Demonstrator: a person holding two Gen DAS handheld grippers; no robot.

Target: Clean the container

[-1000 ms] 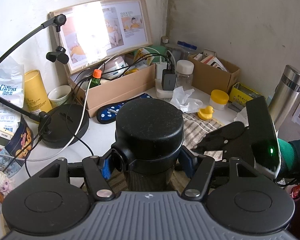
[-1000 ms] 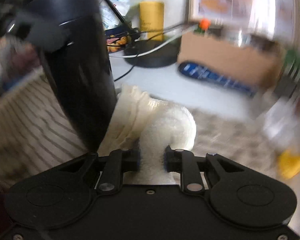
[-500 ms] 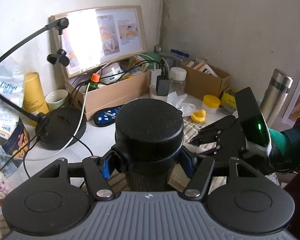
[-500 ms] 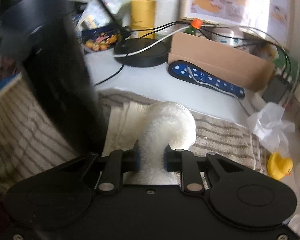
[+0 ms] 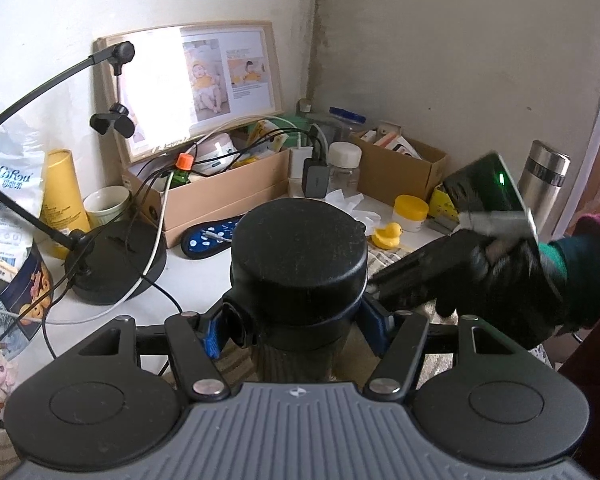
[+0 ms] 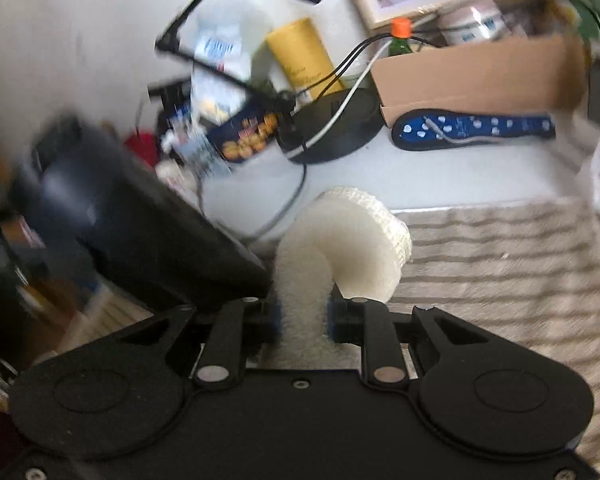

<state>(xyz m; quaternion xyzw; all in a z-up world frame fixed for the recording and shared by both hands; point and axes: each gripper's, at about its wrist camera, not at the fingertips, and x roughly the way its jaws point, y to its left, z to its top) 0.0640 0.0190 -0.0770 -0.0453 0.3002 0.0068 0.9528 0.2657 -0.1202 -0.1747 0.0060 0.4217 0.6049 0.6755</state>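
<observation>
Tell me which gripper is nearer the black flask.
Left. The left gripper is clamped around the black flask just under its cap. The right gripper sits beside the flask's side, pinching a white cloth; contact with the flask is unclear.

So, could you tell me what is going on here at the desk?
A person is cleaning a black container with a handheld gripper in each hand. The left gripper is clamped around the container just below its lid. The right gripper is shut on a folded white cloth, held beside the container's lower body above a striped towel. Whether the cloth touches the container is unclear in the blurred view.
</observation>
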